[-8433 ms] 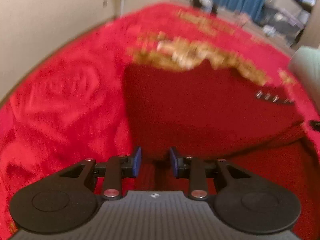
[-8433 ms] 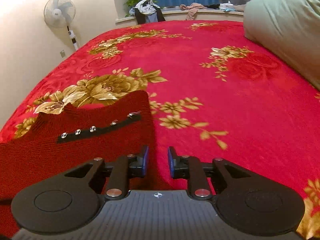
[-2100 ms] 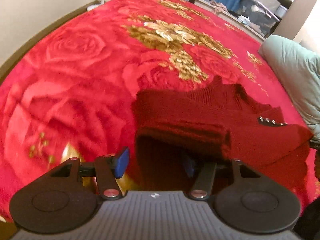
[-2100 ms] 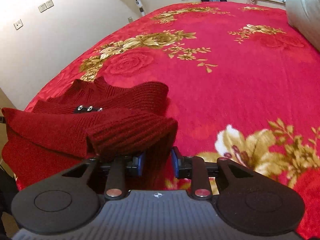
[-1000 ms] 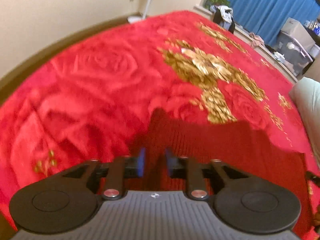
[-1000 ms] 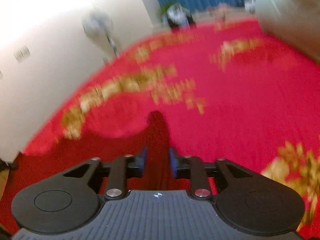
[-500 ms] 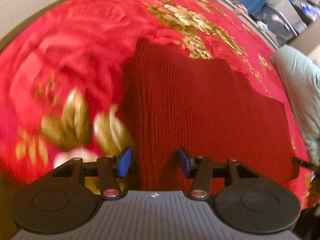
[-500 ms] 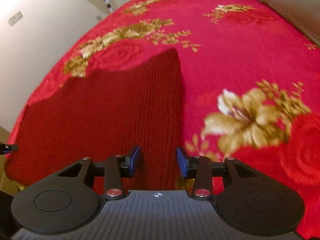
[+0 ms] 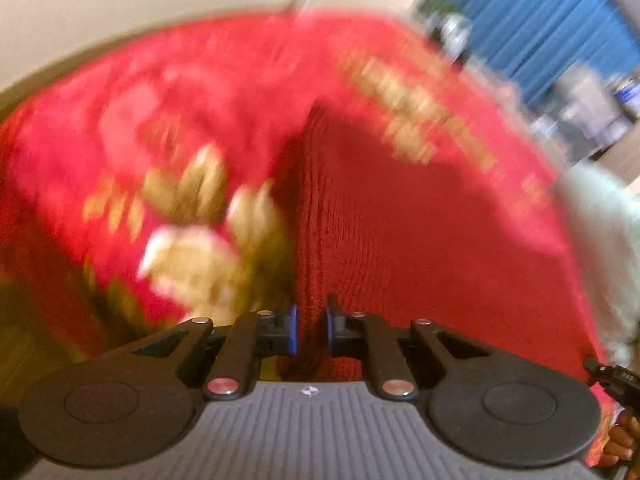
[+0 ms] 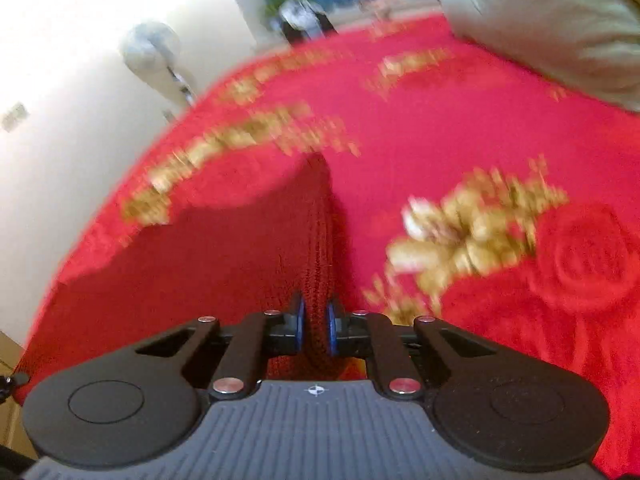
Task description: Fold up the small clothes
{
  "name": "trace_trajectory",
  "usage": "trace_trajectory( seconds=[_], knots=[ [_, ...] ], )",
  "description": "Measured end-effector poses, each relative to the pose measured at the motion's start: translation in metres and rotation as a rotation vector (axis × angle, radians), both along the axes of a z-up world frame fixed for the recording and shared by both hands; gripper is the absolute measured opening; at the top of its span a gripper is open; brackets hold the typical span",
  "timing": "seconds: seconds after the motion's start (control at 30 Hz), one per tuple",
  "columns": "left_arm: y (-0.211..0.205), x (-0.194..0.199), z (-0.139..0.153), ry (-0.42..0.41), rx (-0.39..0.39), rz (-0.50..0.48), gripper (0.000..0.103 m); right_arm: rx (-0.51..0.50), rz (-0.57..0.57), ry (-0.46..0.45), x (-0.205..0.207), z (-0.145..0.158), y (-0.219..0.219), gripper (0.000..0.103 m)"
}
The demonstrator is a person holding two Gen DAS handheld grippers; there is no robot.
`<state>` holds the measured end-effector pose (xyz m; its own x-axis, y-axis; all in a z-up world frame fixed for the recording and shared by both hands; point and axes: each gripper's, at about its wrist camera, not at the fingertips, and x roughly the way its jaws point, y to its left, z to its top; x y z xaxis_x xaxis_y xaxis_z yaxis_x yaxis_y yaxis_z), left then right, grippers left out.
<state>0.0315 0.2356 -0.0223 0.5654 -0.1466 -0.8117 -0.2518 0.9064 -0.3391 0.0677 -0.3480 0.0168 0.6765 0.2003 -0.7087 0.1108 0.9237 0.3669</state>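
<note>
Half a second ago both pairs of jaws stood open over the flat sweater; they have just been closing and now pinch its near edge. Left hand-held gripper [image 9: 309, 330]: its blue pads are drawn close with a ridge of the dark red knit sweater [image 9: 420, 220] between them, at the garment's left corner. Right hand-held gripper [image 10: 315, 331]: pads likewise pressed on a gathered fold of the sweater [image 10: 192, 280] at its right corner. The sweater lies spread on the red bed [image 10: 460, 128] with gold flowers, running away from both grippers. Both views are smeared by motion. A pale green pillow [image 10: 552, 20] sits on the bed's far right, and a fan [image 10: 154, 52] stands by the wall.
</note>
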Motion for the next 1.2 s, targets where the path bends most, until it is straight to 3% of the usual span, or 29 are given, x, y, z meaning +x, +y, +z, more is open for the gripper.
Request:
trace_trajectory(
  seconds=[0.03,0.1,0.17,0.23,0.3,0.4,0.43,0.5,0.6,0.67,0.73,0.8,0.93,1.03,1.2],
  knots=[
    [-0.003,0.002,-0.003,0.019,0.046,0.008,0.02,-0.012,0.0,0.062,0.003,-0.013,0.0,0.012],
    [-0.01,-0.003,0.011,-0.068,0.144,-0.002,0.021,-0.029,-0.032,0.105,0.003,-0.025,-0.002,0.017],
    [-0.022,-0.015,0.031,-0.205,0.215,-0.046,0.021,-0.073,-0.043,0.034,-0.001,-0.013,-0.001,0.018],
    [-0.033,-0.016,0.036,-0.258,0.173,-0.117,0.021,-0.148,-0.046,-0.084,-0.009,0.002,0.006,0.018],
    [-0.043,-0.012,0.027,-0.218,0.096,-0.187,0.024,-0.169,0.002,-0.134,-0.012,0.005,0.012,0.018],
    [-0.055,0.004,-0.011,0.017,0.121,-0.241,0.026,-0.132,0.089,-0.047,0.001,-0.017,0.019,0.018],
    [-0.056,0.005,-0.019,0.049,0.145,-0.245,0.025,-0.172,0.115,0.025,0.007,-0.029,0.024,0.018],
    [-0.054,0.002,-0.009,0.004,0.135,-0.239,0.028,-0.236,0.122,0.059,0.01,-0.037,0.028,0.016],
    [-0.045,-0.014,0.012,-0.11,0.111,-0.167,0.034,-0.24,0.119,-0.039,0.003,-0.017,0.029,0.022],
    [-0.034,-0.03,0.019,-0.149,0.041,-0.076,0.039,-0.255,0.106,-0.112,-0.002,-0.002,0.029,0.033],
    [-0.03,-0.043,0.02,-0.157,-0.038,-0.008,0.04,-0.251,0.098,-0.144,-0.003,0.002,0.03,0.035],
    [-0.038,-0.043,0.021,-0.143,-0.088,0.027,0.04,-0.233,0.102,-0.144,0.0,0.001,0.028,0.035],
    [-0.05,-0.045,0.005,-0.09,-0.176,0.107,0.056,-0.212,0.105,-0.146,0.005,0.004,0.027,0.035],
    [-0.052,-0.05,-0.009,-0.035,-0.255,0.166,0.056,-0.172,0.115,-0.153,0.002,0.009,0.027,0.035],
    [-0.045,-0.04,-0.031,0.022,-0.272,0.251,0.058,-0.162,0.128,-0.158,-0.002,0.013,0.026,0.036]
  ],
)
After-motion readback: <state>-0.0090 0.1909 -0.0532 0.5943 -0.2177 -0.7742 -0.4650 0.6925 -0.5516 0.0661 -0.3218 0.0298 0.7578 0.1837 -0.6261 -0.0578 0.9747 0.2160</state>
